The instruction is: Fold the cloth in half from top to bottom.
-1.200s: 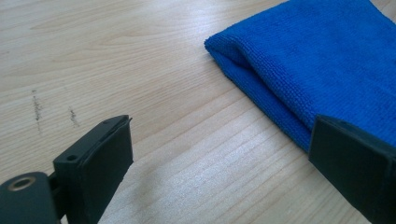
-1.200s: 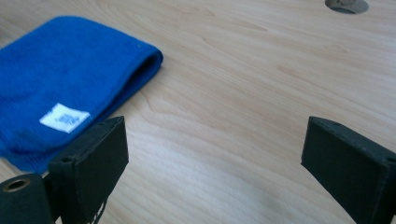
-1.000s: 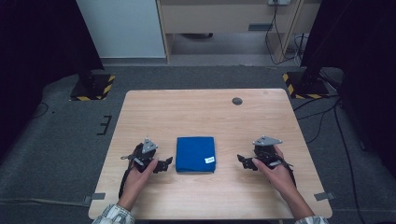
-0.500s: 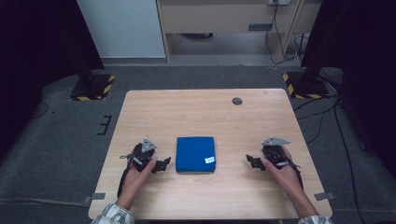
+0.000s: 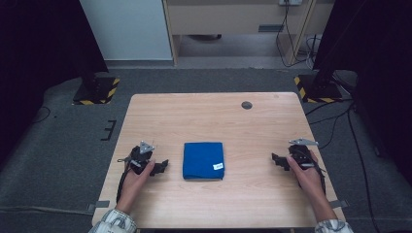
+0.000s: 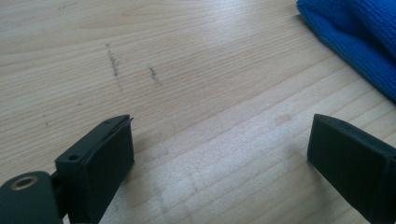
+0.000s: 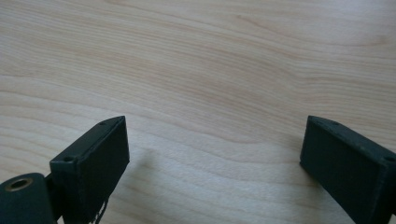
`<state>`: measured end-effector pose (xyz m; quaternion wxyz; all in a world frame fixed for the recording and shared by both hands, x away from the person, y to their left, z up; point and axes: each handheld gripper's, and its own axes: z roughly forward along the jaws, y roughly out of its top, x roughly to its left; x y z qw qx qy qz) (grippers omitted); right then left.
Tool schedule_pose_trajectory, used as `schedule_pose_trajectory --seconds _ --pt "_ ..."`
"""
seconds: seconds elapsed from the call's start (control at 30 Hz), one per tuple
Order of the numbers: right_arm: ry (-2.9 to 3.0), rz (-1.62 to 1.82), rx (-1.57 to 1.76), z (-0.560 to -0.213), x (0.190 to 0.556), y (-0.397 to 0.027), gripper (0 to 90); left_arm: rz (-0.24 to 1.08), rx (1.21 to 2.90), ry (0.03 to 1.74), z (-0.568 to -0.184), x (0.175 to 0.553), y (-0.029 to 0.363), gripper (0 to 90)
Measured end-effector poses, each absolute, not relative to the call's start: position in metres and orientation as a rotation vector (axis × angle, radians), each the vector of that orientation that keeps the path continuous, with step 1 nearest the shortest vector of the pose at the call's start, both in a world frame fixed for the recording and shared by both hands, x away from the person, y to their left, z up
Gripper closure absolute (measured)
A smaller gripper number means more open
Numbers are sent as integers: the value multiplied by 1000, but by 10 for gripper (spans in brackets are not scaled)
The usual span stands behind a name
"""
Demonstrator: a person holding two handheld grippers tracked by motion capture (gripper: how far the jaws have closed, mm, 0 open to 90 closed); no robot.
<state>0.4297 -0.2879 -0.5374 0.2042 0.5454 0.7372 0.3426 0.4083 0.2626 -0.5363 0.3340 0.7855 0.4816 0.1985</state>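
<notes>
A folded blue cloth [image 5: 203,159] with a small white tag lies flat on the wooden table [image 5: 209,116], near its front middle. My left gripper [image 5: 162,166] rests low on the table just left of the cloth, open, nothing between its jaws. In the left gripper view [image 6: 219,158] the cloth's edge [image 6: 359,37] shows at the upper right, ahead of the jaws. My right gripper [image 5: 276,160] sits near the table's right edge, well apart from the cloth, open over bare wood [image 7: 215,158].
A small dark round disc [image 5: 247,105] lies at the table's far right. Beyond the table stand a white cabinet [image 5: 126,29] and black stands with yellow-striped bases [image 5: 97,90]. Cables run over the grey floor at right.
My right gripper has drawn back to the right, away from the cloth, toward the table's right edge. The left gripper and the cloth have stayed put.
</notes>
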Motion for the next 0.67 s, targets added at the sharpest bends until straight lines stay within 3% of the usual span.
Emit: schedule_pose_trajectory --seconds 0.67 --pt "2073 869 1474 -539 428 -278 44 522 2081 1245 -537 408 259 29"
